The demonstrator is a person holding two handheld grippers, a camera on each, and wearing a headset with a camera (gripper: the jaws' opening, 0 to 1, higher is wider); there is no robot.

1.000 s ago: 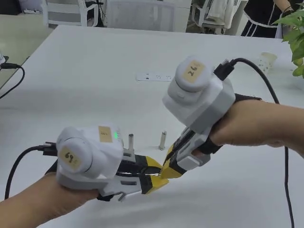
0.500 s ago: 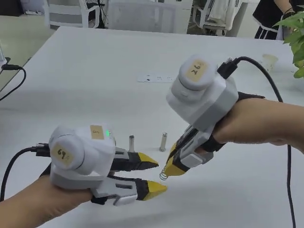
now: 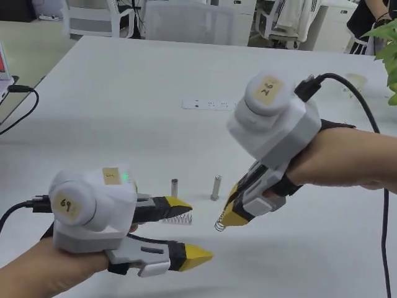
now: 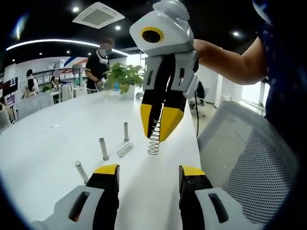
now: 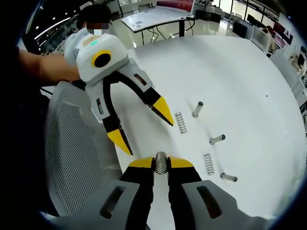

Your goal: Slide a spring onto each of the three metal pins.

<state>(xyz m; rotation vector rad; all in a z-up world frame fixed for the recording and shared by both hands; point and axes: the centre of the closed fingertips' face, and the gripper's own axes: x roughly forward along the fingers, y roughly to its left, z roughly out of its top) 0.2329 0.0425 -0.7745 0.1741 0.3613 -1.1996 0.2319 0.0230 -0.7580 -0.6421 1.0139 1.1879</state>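
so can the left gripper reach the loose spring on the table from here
Probably yes: the left gripper is open, and the loose spring lies just ahead of its jaws with nothing between.

Hidden between jaws of right gripper (image 3: 232, 216): upper coils of held spring (image 3: 219, 225).
Loose spring (image 3: 178, 219), toward bench near edge: left end lost at upper jaw of left gripper (image 3: 200, 228), full extent unclear.
Nearest pin (image 4: 80, 168): base covered by own jaw.
Power strip (image 3: 208, 104), mid-bench: sockets too small to tell.
Plant (image 3: 388, 49): cut by picture edge.
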